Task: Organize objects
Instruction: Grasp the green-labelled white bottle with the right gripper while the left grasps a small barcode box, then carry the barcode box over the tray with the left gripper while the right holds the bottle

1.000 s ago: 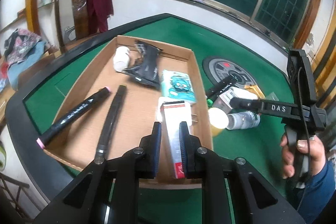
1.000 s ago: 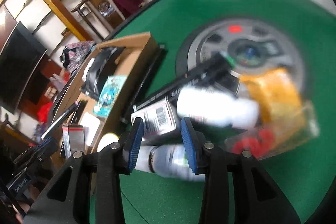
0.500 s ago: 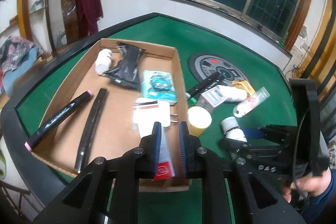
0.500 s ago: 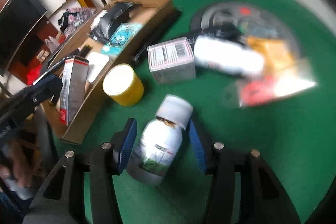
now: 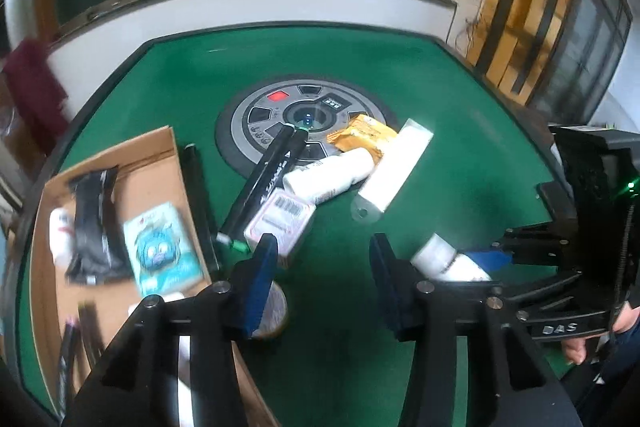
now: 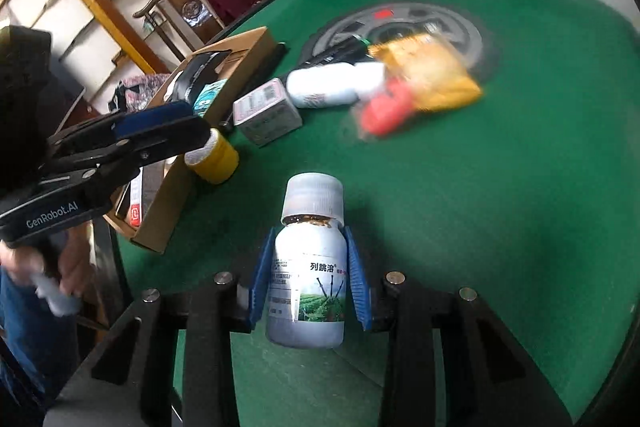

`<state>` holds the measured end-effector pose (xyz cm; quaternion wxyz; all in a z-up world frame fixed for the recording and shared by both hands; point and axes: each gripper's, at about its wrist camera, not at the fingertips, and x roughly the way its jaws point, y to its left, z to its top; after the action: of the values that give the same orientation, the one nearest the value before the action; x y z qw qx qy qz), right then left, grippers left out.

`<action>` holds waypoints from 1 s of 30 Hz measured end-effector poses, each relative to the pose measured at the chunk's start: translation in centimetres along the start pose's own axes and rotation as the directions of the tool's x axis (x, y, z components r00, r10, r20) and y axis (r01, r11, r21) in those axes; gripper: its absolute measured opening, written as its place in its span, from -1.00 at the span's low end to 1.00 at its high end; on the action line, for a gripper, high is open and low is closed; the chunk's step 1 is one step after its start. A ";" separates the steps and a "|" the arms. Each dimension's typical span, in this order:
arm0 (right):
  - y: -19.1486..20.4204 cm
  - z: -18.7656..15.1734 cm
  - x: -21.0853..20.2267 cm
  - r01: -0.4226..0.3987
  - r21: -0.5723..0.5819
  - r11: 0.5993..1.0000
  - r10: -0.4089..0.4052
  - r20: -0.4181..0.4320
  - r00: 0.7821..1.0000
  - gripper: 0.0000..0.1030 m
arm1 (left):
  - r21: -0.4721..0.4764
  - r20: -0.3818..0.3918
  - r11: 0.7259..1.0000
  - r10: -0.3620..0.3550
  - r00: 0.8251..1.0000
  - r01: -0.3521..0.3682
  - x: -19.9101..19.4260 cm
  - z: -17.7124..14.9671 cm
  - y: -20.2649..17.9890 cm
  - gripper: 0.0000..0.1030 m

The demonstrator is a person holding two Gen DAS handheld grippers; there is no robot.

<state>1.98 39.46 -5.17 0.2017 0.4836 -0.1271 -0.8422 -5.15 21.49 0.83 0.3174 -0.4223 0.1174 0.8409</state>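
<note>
In the left wrist view, the left tool point(image 5: 320, 283) hangs over the green table point(image 5: 460, 99) with its jaws opening and nothing between them. Just behind its left finger stands a yellow can point(image 5: 276, 311), beside the corner of a cardboard box point(image 5: 160, 163). The box holds a black pouch point(image 5: 96, 223), a blue packet point(image 5: 160, 255) and a white bottle point(image 5: 60, 239). Beyond the tool lie a pink carton point(image 5: 280, 223), black markers point(image 5: 264, 179), a white tube point(image 5: 328, 179), an orange packet point(image 5: 360, 139) and a clear sleeve point(image 5: 394, 167), some over a round grey disc point(image 5: 256, 123) set in the table. At right, the right tool point(image 5: 472, 263) holds a white-capped bottle point(image 5: 436, 255). In the right wrist view, the right tool point(image 6: 310, 279) has its jaws closing on the labelled bottle point(image 6: 308, 267), blue pads against both sides of its body, cap pointing away; it seems lifted off the table point(image 6: 520, 187), though I cannot tell for sure. The left tool point(image 6: 160, 131) reaches in from the left above the can point(image 6: 214, 159) at the box point(image 6: 176, 187) corner. Farther off are the carton point(image 6: 266, 115), tube point(image 6: 328, 87), orange packet point(image 6: 432, 71) and something red, blurred point(image 6: 384, 111).
</note>
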 end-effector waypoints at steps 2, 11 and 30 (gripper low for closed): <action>-0.5 0.1 0.3 -0.022 0.021 1.000 0.022 -0.012 1.000 -0.37 | 0.035 -0.020 0.998 0.052 0.998 -0.051 0.8 0.6 -0.1 -0.16; -0.7 0.0 0.9 -0.041 0.040 0.998 0.042 -0.025 0.999 -0.37 | 0.123 -0.105 0.986 0.122 0.987 -0.109 4.4 1.4 0.9 0.06; -1.3 -0.2 0.6 -0.042 0.044 0.998 0.043 -0.019 0.999 -0.37 | 0.077 -0.217 0.974 0.224 0.950 -0.212 5.7 -0.6 -3.1 -0.41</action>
<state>1.56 40.33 -6.23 0.2103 0.4933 -0.1538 -0.8299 -5.30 26.05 -3.81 0.2182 -0.4903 0.2204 0.8145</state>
